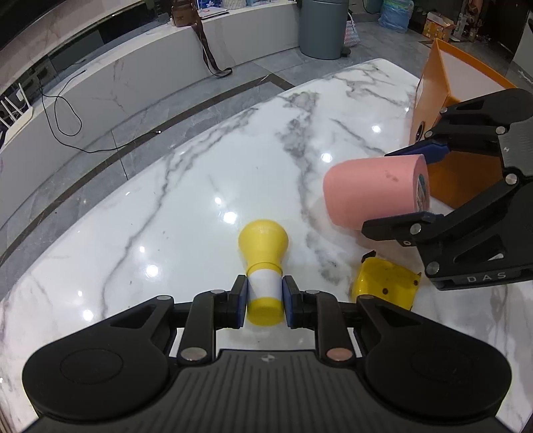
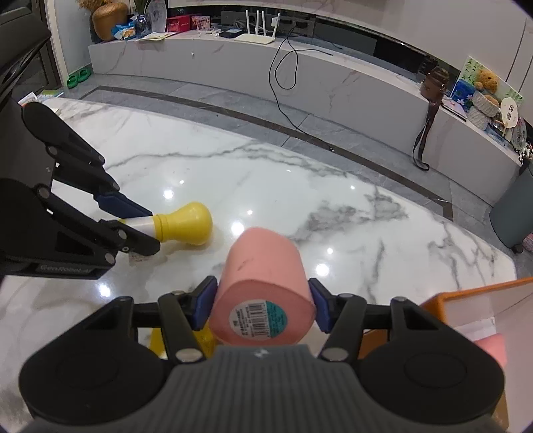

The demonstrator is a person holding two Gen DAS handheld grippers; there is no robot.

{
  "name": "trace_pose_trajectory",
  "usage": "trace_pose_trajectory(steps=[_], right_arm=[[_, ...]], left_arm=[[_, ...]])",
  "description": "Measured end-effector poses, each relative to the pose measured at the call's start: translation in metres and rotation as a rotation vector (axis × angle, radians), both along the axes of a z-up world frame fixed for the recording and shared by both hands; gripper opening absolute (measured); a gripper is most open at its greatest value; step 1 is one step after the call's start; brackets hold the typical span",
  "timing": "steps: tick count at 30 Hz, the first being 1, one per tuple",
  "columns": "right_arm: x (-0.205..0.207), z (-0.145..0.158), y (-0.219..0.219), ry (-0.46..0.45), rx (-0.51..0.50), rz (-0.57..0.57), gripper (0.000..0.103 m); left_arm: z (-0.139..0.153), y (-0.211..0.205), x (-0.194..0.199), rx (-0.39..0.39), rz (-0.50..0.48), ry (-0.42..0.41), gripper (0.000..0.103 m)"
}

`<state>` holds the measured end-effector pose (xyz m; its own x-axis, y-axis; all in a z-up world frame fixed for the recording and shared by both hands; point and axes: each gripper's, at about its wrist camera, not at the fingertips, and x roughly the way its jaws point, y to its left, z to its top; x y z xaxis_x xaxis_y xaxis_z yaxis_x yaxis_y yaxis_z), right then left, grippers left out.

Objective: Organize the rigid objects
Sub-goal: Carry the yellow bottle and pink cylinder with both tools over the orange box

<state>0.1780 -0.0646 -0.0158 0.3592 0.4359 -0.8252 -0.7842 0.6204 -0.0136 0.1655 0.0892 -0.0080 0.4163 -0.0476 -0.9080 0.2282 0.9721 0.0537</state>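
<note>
Two hand-held grippers work over a white, grey-veined marble counter (image 1: 186, 186). An orange box (image 1: 436, 100) stands open at the counter's far right edge in the left view. The right hand-held gripper (image 2: 263, 304) is clenched on a pink cylinder (image 2: 266, 273), its blue pads pressed to both sides; only the right view shows the barcode label on the cylinder's near end. The left hand-held gripper (image 1: 265, 301) grasps a yellow bottle (image 1: 263, 263) by its white-banded neck, bulb end pointing away, low over the counter's middle; whether it touches the marble I cannot tell. Only the left view shows clearly the yellow block (image 1: 386, 283) lying on the counter under the right gripper. Past the counter's far edge runs a grey tiled floor and a long marble ledge (image 2: 299, 76) with a router (image 2: 255, 35) and cable; a grey bin (image 1: 319, 28) stands on the floor.
</note>
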Motion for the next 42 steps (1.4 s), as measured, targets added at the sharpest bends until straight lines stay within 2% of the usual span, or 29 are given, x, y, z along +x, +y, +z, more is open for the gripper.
trace_pose_trajectory(steps=[15, 27, 34, 42], right_arm=[[-0.005, 0.031, -0.024, -0.033, 0.058, -0.02, 0.058], [-0.014, 0.065, -0.049, -0.062, 0.128, -0.03, 0.058], [-0.018, 0.087, -0.078, -0.093, 0.162, -0.063, 0.058], [-0.02, 0.105, -0.124, -0.12, 0.186, -0.124, 0.058]], left_arm=[[0.028, -0.02, -0.006, 0.039, -0.015, -0.016, 0.024], [0.063, -0.044, -0.01, 0.067, -0.04, -0.048, 0.024], [0.09, -0.071, -0.009, 0.08, -0.07, -0.084, 0.024], [0.113, -0.121, -0.004, 0.084, -0.134, -0.123, 0.024]])
